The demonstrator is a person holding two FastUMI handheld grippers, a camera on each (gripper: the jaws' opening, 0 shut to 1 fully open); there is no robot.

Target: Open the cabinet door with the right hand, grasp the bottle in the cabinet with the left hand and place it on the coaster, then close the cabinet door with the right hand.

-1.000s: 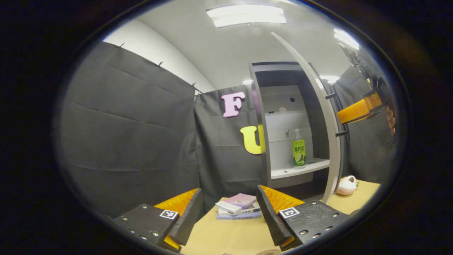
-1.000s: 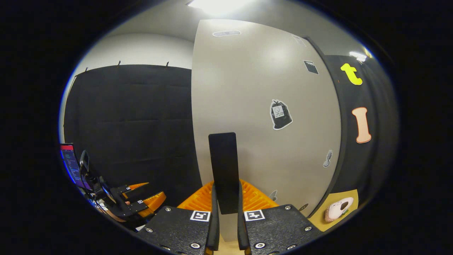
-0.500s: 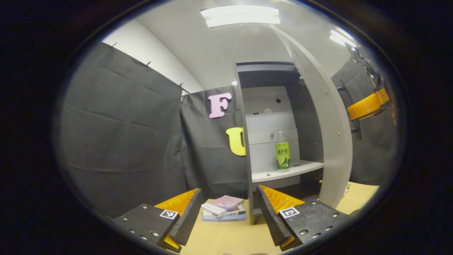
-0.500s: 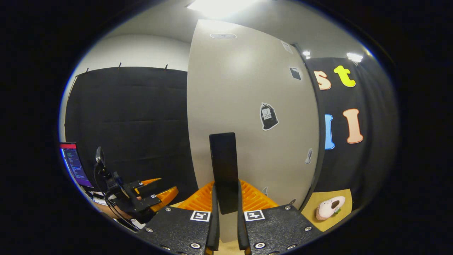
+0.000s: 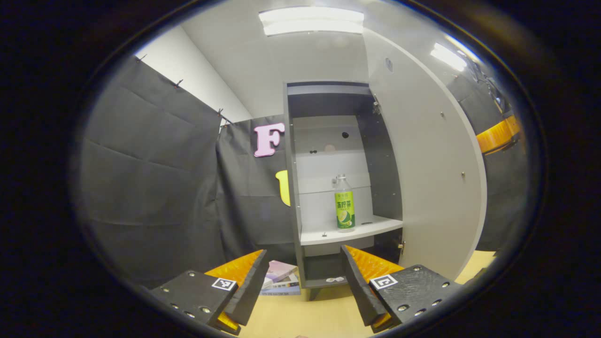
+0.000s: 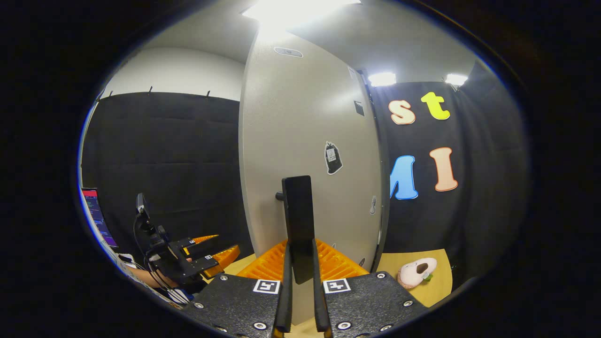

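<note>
Right hand-held gripper (image 6: 299,281): fingers pinched onto the black door handle (image 6: 298,220), which stands upright between them. Cabinet door (image 6: 310,141) directly ahead of it, swung wide open, stickers on its outer face. Plush toy (image 6: 416,272) on the desk (image 6: 434,291) to its lower right, past the door edge.

Left hand-held gripper (image 5: 304,277): fingers spread wide, nothing between them, hovering above the desk. Cabinet (image 5: 328,164) straight ahead of it, interior exposed. Bottle (image 5: 344,203) upright on the white shelf (image 5: 347,231), ahead and above the gap between the fingers, well apart from them. Stack of books (image 5: 281,284) on the desk just ahead, beside the left finger, at the cabinet's foot. Coaster location: cannot tell.
</note>
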